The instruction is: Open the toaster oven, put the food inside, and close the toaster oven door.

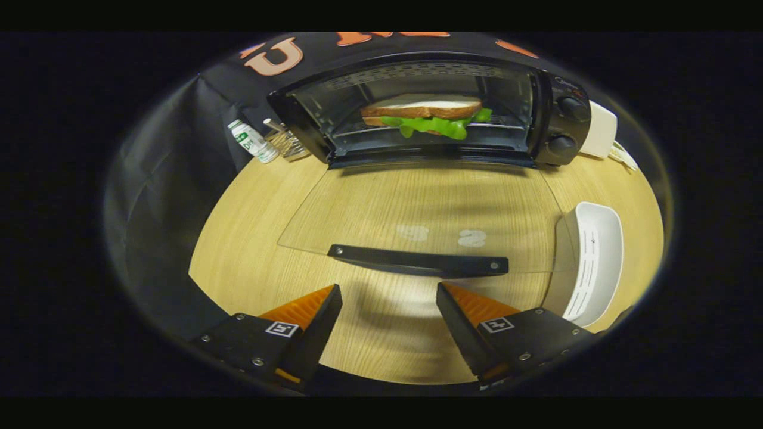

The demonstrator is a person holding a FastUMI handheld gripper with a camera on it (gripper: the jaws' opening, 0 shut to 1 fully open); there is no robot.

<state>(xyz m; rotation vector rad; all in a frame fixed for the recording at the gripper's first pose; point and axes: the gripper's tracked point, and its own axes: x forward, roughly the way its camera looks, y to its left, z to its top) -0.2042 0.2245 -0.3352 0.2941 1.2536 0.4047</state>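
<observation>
A: What is seen, going left to right?

B: At the far left of the counter (250, 250), a small bottle (253, 141) and a wire rack (287, 143) are set just beside the toaster oven (429, 107). The sandwich (424, 115) is lodged inside the oven on its rack. The glass door (417, 214) is dropped flat onto the counter, its handle (420, 261) at the near edge. To the right, a white tray (596, 262) is found near the door's corner, and a white box (602, 131) is placed behind the oven's knobs.

A: And the gripper (388, 310)?

B: It is held wide open with nothing in it, the handle lying just ahead of its fingers.

A: Which step is judged to be in hand?

B: The food is taken as loaded; only the closing is left. The handle must be caught or lifted from beneath, and the door swung up and away until it is seated against the oven's front.
</observation>
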